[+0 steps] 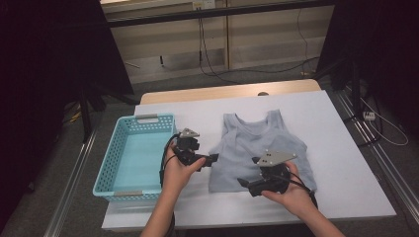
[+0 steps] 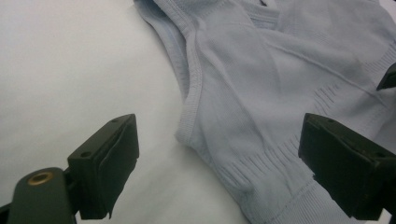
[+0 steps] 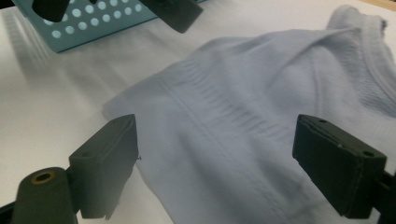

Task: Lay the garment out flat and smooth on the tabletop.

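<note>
High view, tank top (image 1: 257, 143): pale blue-grey, flat on the white table (image 1: 341, 163), straps toward 12 o'clock
High view, left gripper (image 1: 210, 160): at the top's 9 o'clock edge, jaws apart, nothing between them
High view, right gripper (image 1: 245, 184): over the hem near 6 o'clock, jaws apart, holding nothing
High view, basket (image 1: 106, 170): light blue, perforated, at 9 o'clock of the top, just beside the left hand (image 1: 177, 172)
High view, surroundings: dark curtains at both sides, cables on the floor at 12 o'clock; forearms cut off at 6 o'clock
Left gripper view: side seam and ribbed armhole lie between the spread jaws, pads not touching cloth; a dark bit at 3 o'clock too cropped to name
Right gripper view: hem corner lies between the wide jaws; basket wall (image 3: 93, 23) at 11 o'clock, partly hidden by the other gripper's jaws; cloth blurred at 5 o'clock
</note>
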### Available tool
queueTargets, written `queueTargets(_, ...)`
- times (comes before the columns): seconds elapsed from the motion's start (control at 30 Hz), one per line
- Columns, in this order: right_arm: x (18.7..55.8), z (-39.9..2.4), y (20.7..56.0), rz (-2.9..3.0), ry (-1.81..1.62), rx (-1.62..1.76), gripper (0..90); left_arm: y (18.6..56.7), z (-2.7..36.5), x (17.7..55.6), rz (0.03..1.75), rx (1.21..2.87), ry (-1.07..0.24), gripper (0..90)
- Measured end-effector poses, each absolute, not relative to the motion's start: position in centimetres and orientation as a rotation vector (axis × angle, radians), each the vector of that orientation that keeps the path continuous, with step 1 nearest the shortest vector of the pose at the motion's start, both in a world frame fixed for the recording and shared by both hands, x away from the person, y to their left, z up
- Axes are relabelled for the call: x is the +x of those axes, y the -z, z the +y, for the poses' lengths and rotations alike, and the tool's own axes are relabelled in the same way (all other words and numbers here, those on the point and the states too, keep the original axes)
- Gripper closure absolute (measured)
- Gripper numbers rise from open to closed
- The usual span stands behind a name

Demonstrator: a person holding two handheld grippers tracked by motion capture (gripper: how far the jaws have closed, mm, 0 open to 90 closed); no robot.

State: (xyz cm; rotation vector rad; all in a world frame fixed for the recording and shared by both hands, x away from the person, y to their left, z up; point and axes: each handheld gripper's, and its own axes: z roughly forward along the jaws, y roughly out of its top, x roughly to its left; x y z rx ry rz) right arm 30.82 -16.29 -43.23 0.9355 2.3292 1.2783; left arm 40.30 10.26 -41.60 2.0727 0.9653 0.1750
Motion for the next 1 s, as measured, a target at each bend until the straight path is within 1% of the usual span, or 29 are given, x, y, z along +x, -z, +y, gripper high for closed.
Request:
queueTargets(0.33, 30.8, -14.2, 43.6, 2.383, -1.297, 0.901, 17.2, 41.8, 10.4, 40.1, 0.966, 2.081, -0.171, 12.6)
queueTargets(0.8, 31.0, -11.7, 44.6, 2.476, -1.297, 0.800, 30.4, 42.3, 10.9, 39.4, 0.991, 2.091, -0.181, 12.7)
queueTargets(1.0, 31.1, -10.9, 45.1, 2.520, -1.295, 0.776, 32.5, 42.3, 11.2, 39.2, 1.006, 2.075, -0.190, 12.9)
